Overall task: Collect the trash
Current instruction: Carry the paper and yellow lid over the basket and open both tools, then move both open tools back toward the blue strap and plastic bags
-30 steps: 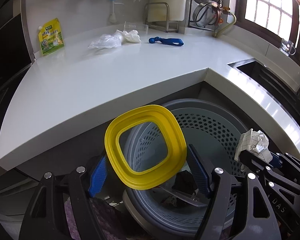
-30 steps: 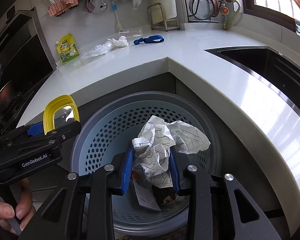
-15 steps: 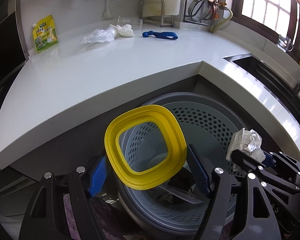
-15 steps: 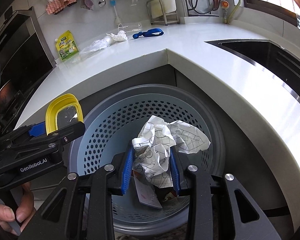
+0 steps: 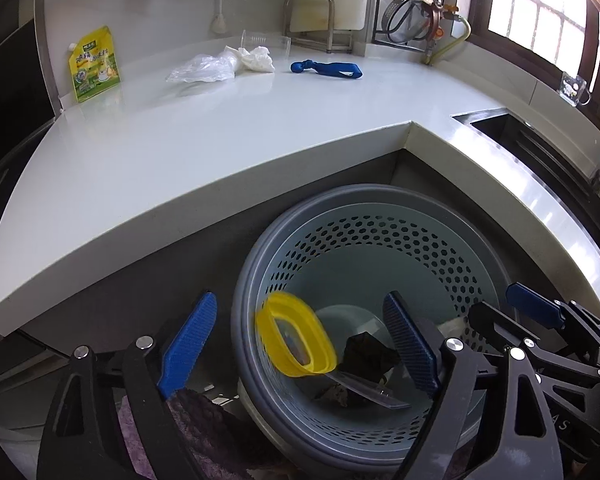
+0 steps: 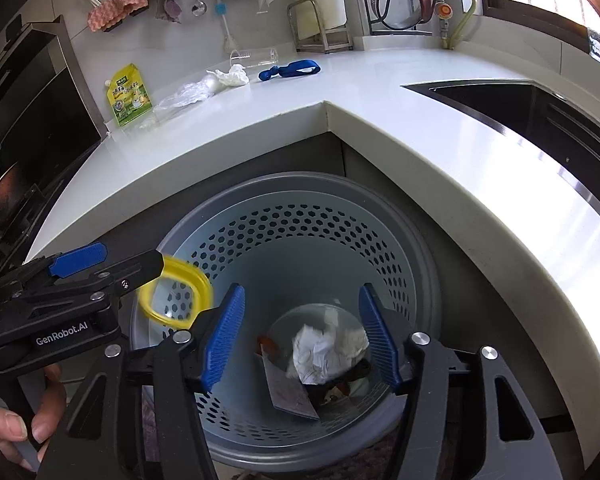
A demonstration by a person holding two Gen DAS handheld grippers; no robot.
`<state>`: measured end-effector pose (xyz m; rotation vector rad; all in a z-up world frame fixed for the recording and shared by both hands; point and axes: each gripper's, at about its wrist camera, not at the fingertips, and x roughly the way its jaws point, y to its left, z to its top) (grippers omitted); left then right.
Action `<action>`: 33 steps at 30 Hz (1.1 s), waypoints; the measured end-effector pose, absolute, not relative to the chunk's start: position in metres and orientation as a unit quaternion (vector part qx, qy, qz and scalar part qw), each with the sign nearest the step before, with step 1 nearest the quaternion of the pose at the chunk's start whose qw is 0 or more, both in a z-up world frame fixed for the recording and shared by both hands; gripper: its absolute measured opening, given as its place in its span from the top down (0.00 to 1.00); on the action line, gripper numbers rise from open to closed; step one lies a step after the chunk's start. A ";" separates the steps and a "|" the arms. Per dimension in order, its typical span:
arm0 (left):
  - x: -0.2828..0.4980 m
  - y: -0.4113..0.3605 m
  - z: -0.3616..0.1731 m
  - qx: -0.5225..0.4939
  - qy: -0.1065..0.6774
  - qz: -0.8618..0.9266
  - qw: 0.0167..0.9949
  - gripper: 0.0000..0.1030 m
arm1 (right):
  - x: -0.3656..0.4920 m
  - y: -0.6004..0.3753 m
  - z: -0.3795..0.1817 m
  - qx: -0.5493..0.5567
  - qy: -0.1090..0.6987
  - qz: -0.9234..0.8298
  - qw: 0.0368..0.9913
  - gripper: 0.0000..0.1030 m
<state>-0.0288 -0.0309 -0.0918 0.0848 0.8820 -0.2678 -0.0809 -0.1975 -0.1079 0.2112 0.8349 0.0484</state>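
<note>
Both jaws had just been opening: the left gripper (image 5: 300, 344) freed a yellow lid (image 5: 295, 335), the right gripper (image 6: 300, 340) crumpled paper (image 6: 326, 354), falling below into the bin (image 6: 404, 216) (spread wide, held steady, drops cleanly).

"GenRobot.AI" — white lettering, on the left gripper (image 6: 112, 264) body

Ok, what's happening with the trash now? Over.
Both grippers, left and right, just opened, empty. Yellow lid and paper ball dropping into bin. Nothing blocking.
</note>
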 end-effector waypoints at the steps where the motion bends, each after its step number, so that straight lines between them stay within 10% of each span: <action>1: -0.029 -0.030 -0.092 0.040 0.426 -0.127 0.895 0.18 | -0.081 -0.198 -0.108 0.103 0.404 0.022 0.909 0.44; 33: -0.028 -0.027 -0.090 0.032 0.425 -0.124 0.896 0.13 | -0.083 -0.208 -0.113 0.121 0.404 0.010 0.906 0.41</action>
